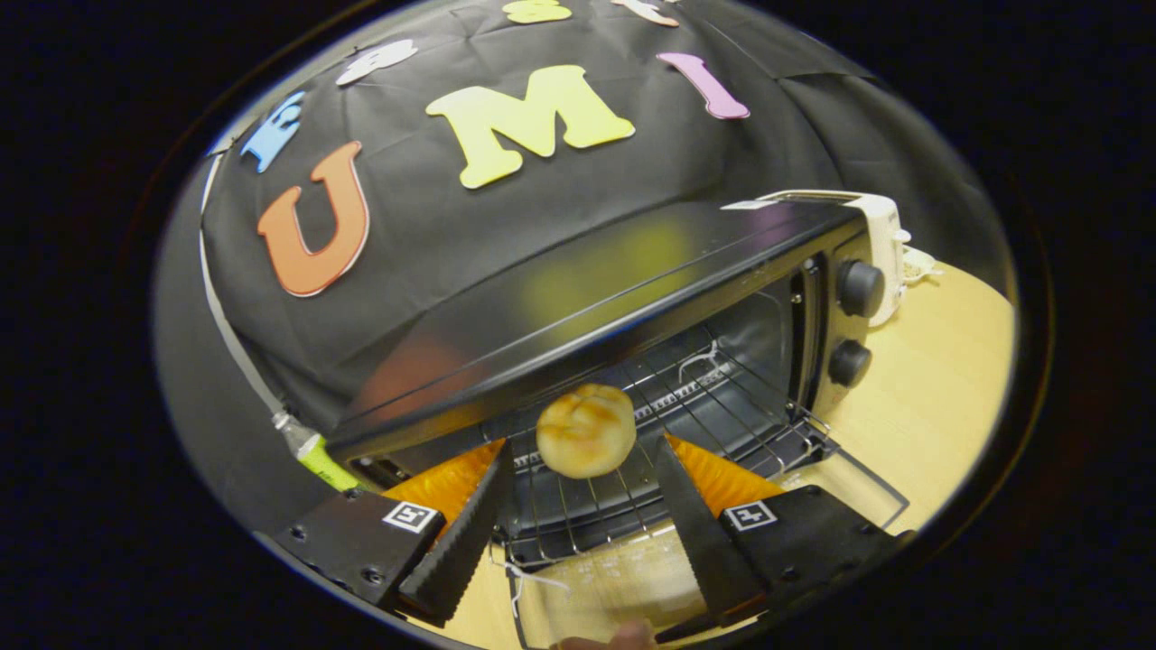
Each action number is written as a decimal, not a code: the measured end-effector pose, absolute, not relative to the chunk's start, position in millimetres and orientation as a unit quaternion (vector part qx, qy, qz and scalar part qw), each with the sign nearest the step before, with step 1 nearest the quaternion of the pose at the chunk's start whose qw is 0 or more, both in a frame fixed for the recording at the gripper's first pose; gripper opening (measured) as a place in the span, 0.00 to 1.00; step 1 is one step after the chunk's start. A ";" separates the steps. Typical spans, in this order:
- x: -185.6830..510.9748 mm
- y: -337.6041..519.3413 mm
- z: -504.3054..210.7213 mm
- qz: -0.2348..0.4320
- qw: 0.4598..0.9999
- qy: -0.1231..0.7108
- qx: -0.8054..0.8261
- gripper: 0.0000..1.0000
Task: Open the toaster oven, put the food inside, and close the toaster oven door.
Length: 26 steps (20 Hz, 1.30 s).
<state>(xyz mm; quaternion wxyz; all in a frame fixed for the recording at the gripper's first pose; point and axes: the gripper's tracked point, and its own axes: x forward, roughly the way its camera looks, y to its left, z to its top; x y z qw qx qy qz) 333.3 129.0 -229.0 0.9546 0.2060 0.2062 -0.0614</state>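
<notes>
The black toaster oven (632,298) stands on the pale wooden bench (939,397) with its glass door (614,578) dropped flat toward us, and the wire rack (686,406) inside is in plain sight. There's the food: a round golden-brown bread roll (586,430), sitting at the near edge of the rack, right at the oven's mouth. The hand-held gripper (582,456) has its fingers spread wide, one to the left of the roll and one to the right, and neither one touches it; the roll sits just ahead of the tips, between them. Two black round knobs (858,289) line the oven's right panel, one above the other. Behind the oven on the far right, a white appliance (880,244) peeks out. A fingertip (623,636) shows at the near edge of the door.
</notes>
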 end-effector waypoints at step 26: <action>153.9 95.0 -295.8 0.058 0.943 0.326 0.031 1.00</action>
